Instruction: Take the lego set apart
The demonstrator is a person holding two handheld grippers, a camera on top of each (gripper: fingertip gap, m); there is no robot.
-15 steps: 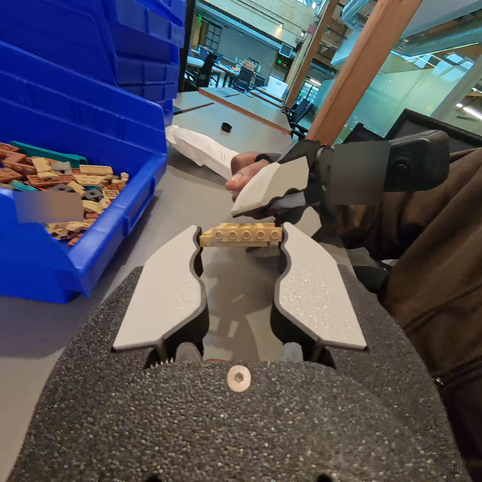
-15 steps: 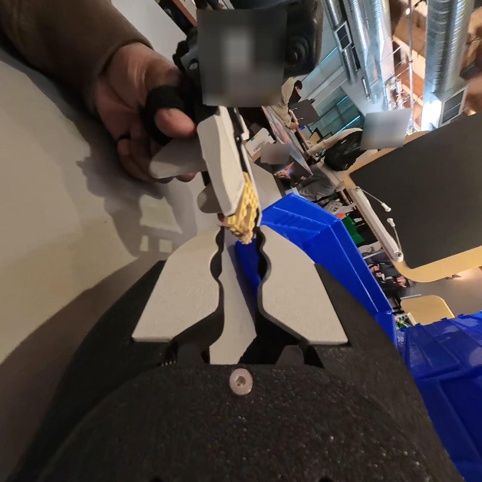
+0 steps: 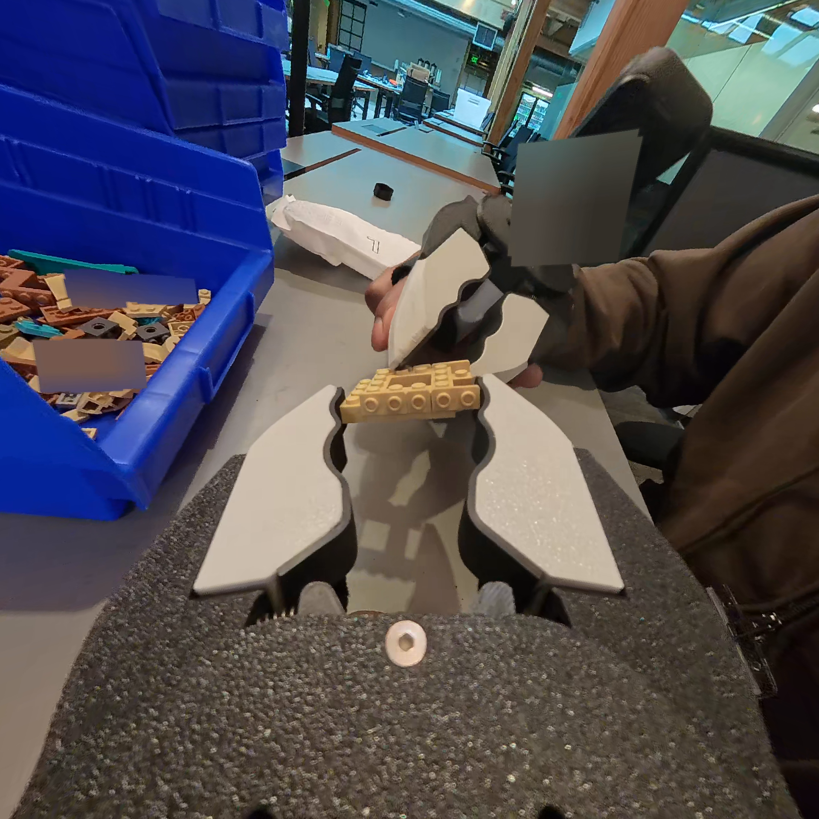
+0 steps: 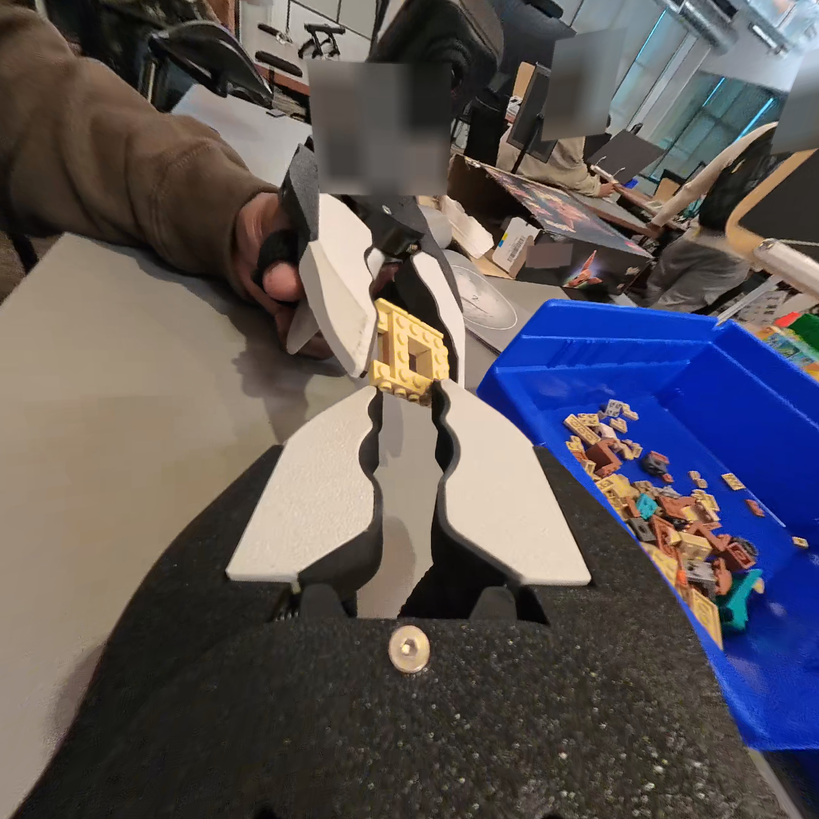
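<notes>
Fingers of both grippers meeting on one tan brick assembly (image 3: 410, 396)

Left gripper (image 3: 410, 401) is clamping its ends above the desk (image 3: 310, 337); right gripper (image 4: 405, 390) is pinching its edge; loose bricks are lying in the blue bin (image 3: 186, 399) beside.

The blue bin (image 3: 146, 447) blocks the left side of the table (image 3: 310, 337). The right gripper (image 3: 436, 368) and a hand (image 3: 383, 310) block the way ahead. Bare table lies between bin and hand, up to a white bag (image 3: 341, 235).
</notes>
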